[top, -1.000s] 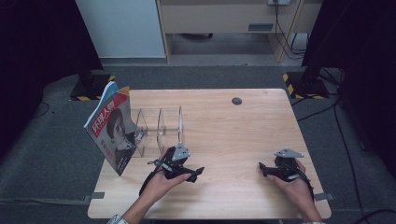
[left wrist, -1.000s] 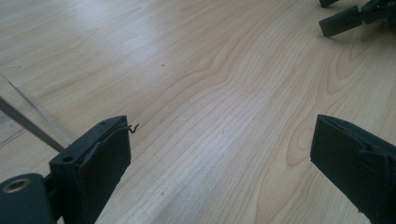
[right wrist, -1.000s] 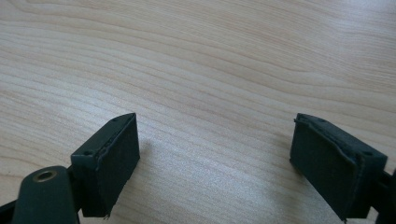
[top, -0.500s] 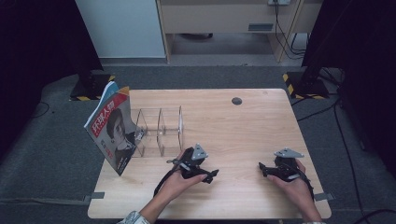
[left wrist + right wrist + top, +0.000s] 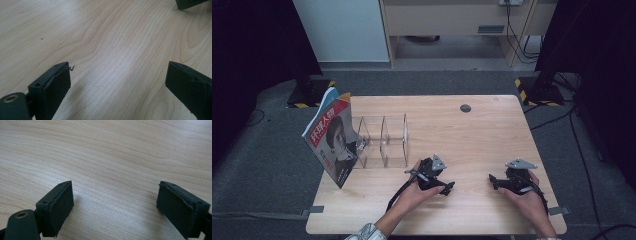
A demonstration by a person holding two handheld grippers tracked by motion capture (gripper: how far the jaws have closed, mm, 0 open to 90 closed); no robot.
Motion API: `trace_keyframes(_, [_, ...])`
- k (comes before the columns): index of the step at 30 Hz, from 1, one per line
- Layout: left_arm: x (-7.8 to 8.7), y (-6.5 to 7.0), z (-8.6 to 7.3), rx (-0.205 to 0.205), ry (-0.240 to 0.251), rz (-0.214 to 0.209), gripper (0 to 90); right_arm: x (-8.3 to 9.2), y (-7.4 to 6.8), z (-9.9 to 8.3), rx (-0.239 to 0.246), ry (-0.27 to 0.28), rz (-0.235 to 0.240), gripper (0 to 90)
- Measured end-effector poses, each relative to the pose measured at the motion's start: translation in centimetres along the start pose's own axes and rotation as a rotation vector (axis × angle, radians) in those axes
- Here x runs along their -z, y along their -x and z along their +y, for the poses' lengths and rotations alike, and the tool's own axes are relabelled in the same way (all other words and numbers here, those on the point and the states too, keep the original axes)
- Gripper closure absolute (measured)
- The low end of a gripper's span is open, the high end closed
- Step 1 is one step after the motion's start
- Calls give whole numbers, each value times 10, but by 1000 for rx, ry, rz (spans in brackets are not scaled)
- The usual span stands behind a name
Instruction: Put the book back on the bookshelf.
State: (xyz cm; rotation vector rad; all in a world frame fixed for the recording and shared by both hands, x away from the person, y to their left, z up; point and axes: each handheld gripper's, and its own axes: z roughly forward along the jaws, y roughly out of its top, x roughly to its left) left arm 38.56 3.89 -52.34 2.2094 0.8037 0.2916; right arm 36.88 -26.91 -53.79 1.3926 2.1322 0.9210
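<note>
The left gripper (image 5: 447,188) is seen low in the middle of the high view, with its jaws spread wide and nothing held between them. In the left gripper view, bare wood is seen between the two black jaws. The right gripper (image 5: 493,181) is seen at the lower right of the high view, also spread wide and empty, and it is well apart from the left one. Both are held just above the wooden table (image 5: 492,125).

The magazine (image 5: 332,137) is found far off at the left of the frame, leaned upright against the clear plastic rack (image 5: 382,141). A small dark disc (image 5: 466,108) is seen near the top edge of the table.

The magazine could be knocked flat if it is bumped by a jaw. The light rack could be pushed off the table edge by a hard shove.
</note>
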Motion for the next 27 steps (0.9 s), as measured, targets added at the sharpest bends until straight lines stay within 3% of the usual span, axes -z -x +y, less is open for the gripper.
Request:
trace_keyframes(2, [-5, -2, 1, 16, -3, 9, 56, 0, 0, 0, -3, -1, 0, 142])
trace_keyframes(7, [-12, -3, -2, -17, -43, 33, 56, 0, 0, 0, -2, -1, 1, 140])
trace_keyframes(15, [-11, -10, -7, -11, -18, 33, 52, 0, 0, 0, 0, 0, 2, 140])
trace_keyframes(27, [-12, -11, -7, -2, -32, 54, 8, 0, 0, 0, 1, 1, 1, 138])
